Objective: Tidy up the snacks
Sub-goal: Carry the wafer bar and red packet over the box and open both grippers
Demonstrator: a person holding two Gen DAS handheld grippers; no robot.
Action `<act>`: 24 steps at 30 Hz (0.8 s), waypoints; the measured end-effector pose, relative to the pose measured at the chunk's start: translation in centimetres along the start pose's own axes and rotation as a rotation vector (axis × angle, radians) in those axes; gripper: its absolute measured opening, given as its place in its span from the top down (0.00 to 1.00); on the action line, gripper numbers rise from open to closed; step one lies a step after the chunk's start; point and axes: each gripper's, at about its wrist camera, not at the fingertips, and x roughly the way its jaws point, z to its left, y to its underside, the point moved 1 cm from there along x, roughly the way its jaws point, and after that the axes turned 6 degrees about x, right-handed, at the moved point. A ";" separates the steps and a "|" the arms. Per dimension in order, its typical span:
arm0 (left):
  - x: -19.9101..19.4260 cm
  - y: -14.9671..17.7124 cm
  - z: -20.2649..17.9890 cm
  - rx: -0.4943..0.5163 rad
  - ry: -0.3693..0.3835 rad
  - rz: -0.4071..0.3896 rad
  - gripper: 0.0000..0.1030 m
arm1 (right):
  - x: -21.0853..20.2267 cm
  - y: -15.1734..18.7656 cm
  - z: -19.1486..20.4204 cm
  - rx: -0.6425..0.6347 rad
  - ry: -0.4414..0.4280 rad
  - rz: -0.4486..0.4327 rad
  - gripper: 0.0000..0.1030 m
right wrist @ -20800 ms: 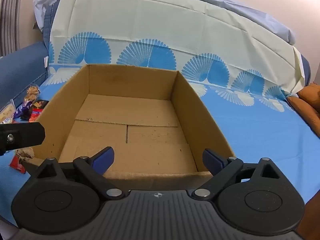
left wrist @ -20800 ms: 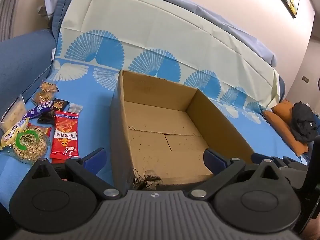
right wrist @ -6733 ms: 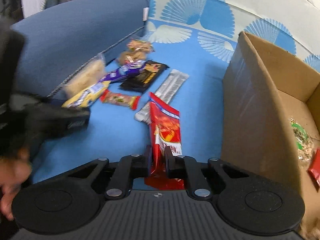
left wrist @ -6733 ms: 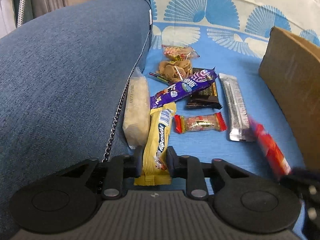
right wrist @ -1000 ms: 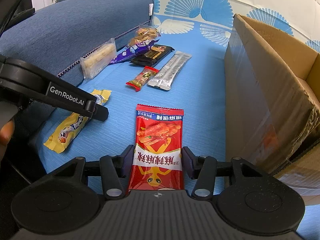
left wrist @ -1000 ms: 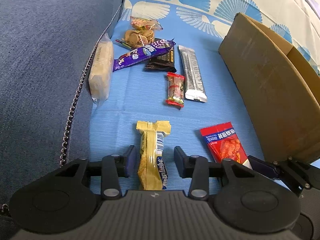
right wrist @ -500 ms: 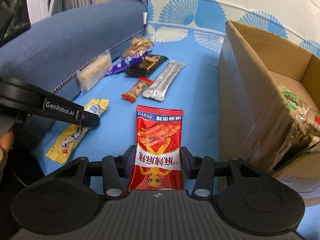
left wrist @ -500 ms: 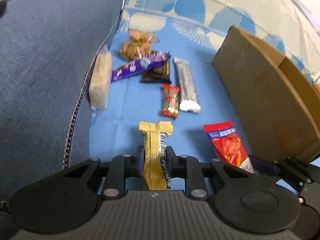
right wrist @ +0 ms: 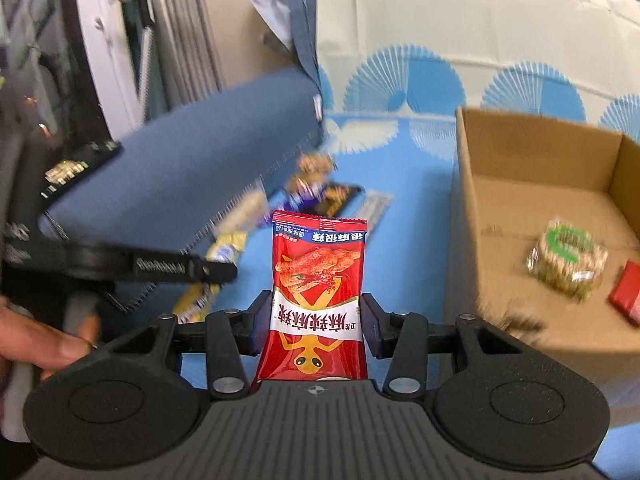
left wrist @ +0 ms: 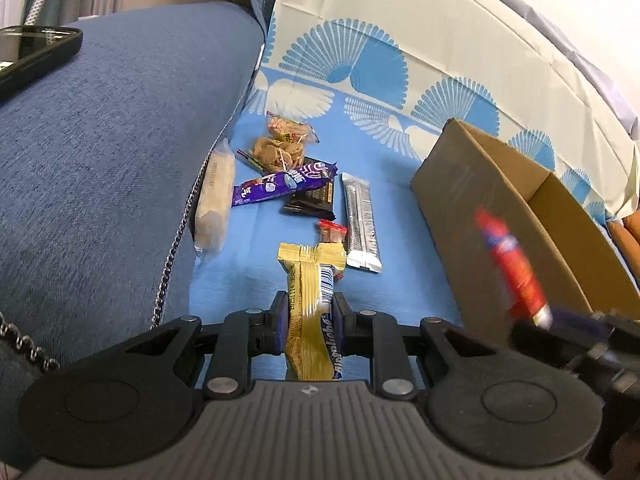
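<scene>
Two packets are in hand at once, so the step is a paired carry into the cardboard box (right wrist: 532, 208). Nearest the left camera, the left gripper (left wrist: 308, 320) is clenched on the yellow bar (left wrist: 310, 300) at about mid-length; its jaws have just been closing on the wrapper, whose crimped far end sticks out forward above the blue sheet (left wrist: 240, 280). On the other side, the right gripper (right wrist: 316, 324) grasps the red snack packet (right wrist: 318, 280) by its two long edges, the packet standing flat and facing the camera, clear of the sheet.

Both wrappers are slick and light, so I would keep the squeeze steady and avoid quick wrist turns that could let them slide. Lift each packet above the near wall of the box before crossing it; that wall looks tall and its frayed corner could snag a trailing end. Send one gripper in first so they do not crowd each other over the opening.

Inside, a round cracker pack (right wrist: 566, 260) and a small red packet (right wrist: 626, 292) already lie toward the right, so aim for bare cardboard on the left. Farther off, the silver bar (left wrist: 360, 220), purple bar (left wrist: 280, 188) and the rest await on the sheet.
</scene>
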 end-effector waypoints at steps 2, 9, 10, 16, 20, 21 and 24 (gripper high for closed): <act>-0.3 0.1 -0.3 0.005 0.006 -0.007 0.77 | -1.0 -1.3 -0.4 0.024 -0.035 -0.017 0.53; -1.1 0.0 -1.5 0.045 0.004 -0.039 0.77 | -3.8 -8.7 -2.2 -0.006 -0.043 -0.111 0.53; -1.2 -0.1 -1.6 0.041 0.004 -0.038 0.77 | -3.9 -10.0 -2.7 -0.014 -0.044 -0.125 0.53; -1.3 -1.4 -2.2 -0.018 0.009 0.014 0.77 | -4.2 -13.5 -7.0 0.012 0.002 -0.243 0.53; -1.0 -3.3 -4.1 -0.021 0.033 -0.009 0.77 | -3.6 -12.8 -9.6 0.092 0.090 -0.198 0.53; -0.7 -3.8 -4.8 -0.031 0.043 -0.011 0.77 | -3.7 -12.9 -10.1 0.101 0.079 -0.203 0.53; 0.2 -5.4 -7.3 -0.037 0.069 -0.006 0.77 | -3.8 -13.3 -10.9 0.070 0.106 -0.245 0.53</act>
